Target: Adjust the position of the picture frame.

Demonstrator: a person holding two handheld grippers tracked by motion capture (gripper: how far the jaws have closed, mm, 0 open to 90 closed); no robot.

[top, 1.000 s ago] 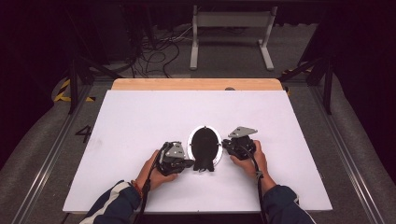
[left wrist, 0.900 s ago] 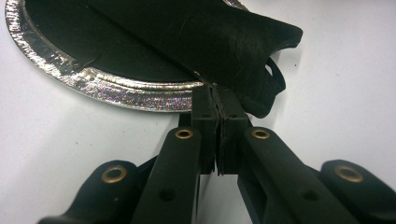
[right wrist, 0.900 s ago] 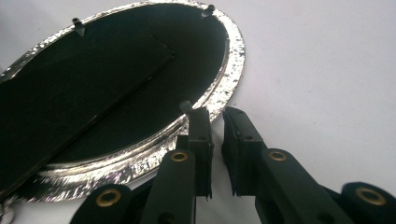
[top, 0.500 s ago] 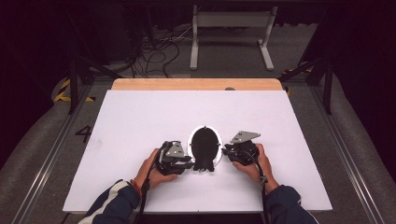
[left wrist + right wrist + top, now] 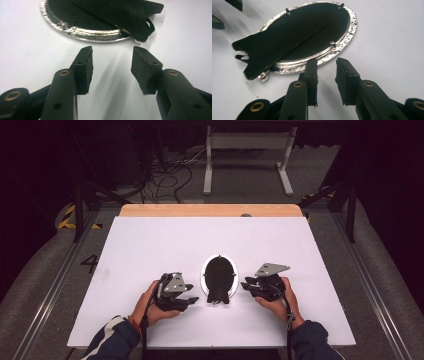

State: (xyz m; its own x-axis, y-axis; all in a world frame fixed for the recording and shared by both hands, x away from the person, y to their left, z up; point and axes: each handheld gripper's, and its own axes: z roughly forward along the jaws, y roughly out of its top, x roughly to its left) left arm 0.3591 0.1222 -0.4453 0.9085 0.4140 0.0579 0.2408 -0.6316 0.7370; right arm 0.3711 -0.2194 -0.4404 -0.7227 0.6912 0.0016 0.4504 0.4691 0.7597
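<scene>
From above, an oval silver-rimmed frame (image 5: 219, 279) is lying face down near the front middle of the white table (image 5: 150, 245), with a black back and a black stand flap (image 5: 218, 296) sticking out over its near end. The left gripper (image 5: 191, 300) is sitting just beside the frame on one side, the right gripper (image 5: 245, 285) just beside it on the other, neither touching it.

The left gripper view is giving what the high view cannot: the bright rim (image 5: 82, 32) is grainy and scuffed, the flap (image 5: 130, 17) is lifting off the back, and there is only bare table between the jaws, which have just been opening and are standing moderately wide. The right gripper view is showing small metal tabs (image 5: 333, 44) along the rim and a little silver knob (image 5: 263, 77) under the flap; its jaws have been opening too, are narrower, and are gripping nothing.

The white sheet is ending at a strip of bare wood (image 5: 210, 210) along the far edge. Beyond it, a dark room with cables (image 5: 165, 170) on the floor and a pale metal stand (image 5: 247, 155).
</scene>
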